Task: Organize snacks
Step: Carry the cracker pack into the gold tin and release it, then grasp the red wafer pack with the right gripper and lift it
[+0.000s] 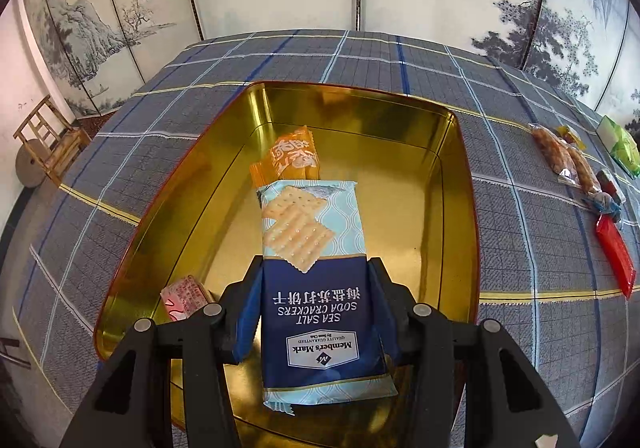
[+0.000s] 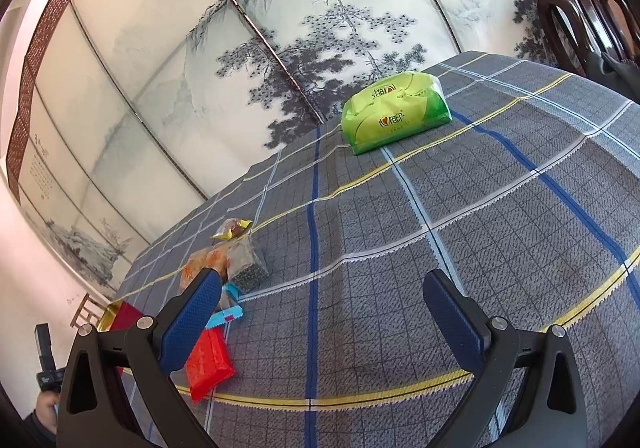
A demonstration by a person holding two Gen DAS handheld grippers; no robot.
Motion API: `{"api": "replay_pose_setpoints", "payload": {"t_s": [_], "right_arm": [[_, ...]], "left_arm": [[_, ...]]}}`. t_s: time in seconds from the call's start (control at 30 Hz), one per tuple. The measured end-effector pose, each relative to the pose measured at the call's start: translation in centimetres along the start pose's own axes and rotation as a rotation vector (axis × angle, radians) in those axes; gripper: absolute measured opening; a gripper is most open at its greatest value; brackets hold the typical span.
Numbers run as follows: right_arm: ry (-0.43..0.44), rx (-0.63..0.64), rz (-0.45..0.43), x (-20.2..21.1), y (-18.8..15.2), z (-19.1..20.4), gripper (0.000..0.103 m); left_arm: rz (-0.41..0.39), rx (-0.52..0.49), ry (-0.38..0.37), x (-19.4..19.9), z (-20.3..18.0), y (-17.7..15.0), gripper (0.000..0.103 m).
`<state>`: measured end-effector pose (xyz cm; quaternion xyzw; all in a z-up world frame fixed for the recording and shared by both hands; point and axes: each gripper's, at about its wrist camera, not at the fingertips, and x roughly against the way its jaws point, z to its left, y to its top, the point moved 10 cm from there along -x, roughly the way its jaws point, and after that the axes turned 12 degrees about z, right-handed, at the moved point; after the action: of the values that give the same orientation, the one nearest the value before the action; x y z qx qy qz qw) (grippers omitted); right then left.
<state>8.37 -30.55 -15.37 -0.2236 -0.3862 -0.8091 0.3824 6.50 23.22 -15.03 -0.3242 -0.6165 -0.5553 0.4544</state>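
Left hand-held gripper (image 1: 316,280): pinching a blue soda cracker packet (image 1: 316,288) by its sides, over the gold tin (image 1: 452,184).
Ahead of it in the tin: orange snack packet (image 1: 286,160).
At its left finger: pink packet (image 1: 186,296).
Right hand-held gripper (image 2: 322,312): spread wide, holding nothing, above the plaid surface (image 2: 460,224).
By its left finger: red packet (image 2: 208,364).
Far ahead: green tissue pack (image 2: 394,112).

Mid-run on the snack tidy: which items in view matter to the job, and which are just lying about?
Job items: cracker packet in the left gripper; gold tin; orange packet and pink packet inside it; red packet and the loose snacks beyond it on the cloth.

Lying about: green tissue pack; wooden stool.
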Motion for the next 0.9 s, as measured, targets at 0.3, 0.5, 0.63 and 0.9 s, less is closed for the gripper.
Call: {"api": "replay_pose_setpoints", "payload": {"t_s": [0.3,0.5,0.63,0.9], "right_arm": [[-0.072,0.046,0.046,-0.7,-0.3,0.6,0.101],[-0.107,0.359,0.132,-1.2,-3.2,8.9,0.101],[-0.139,0.586,0.292,-4.8,-6.9,14.1,0.101],[-0.101,0.614,0.424,-9.7,-8.8,14.2,0.099]], "left_arm": [[-0.089,0.058,-0.152,2.9,1.0,0.5,0.065],[-0.306,0.105,-0.256,11.2,3.5,-1.1,0.087],[-0.324,0.043,-0.275,12.5,2.5,-4.5,0.087],[-0.276,-0.042,-0.402,12.0,-1.4,-11.1,0.087]]}}
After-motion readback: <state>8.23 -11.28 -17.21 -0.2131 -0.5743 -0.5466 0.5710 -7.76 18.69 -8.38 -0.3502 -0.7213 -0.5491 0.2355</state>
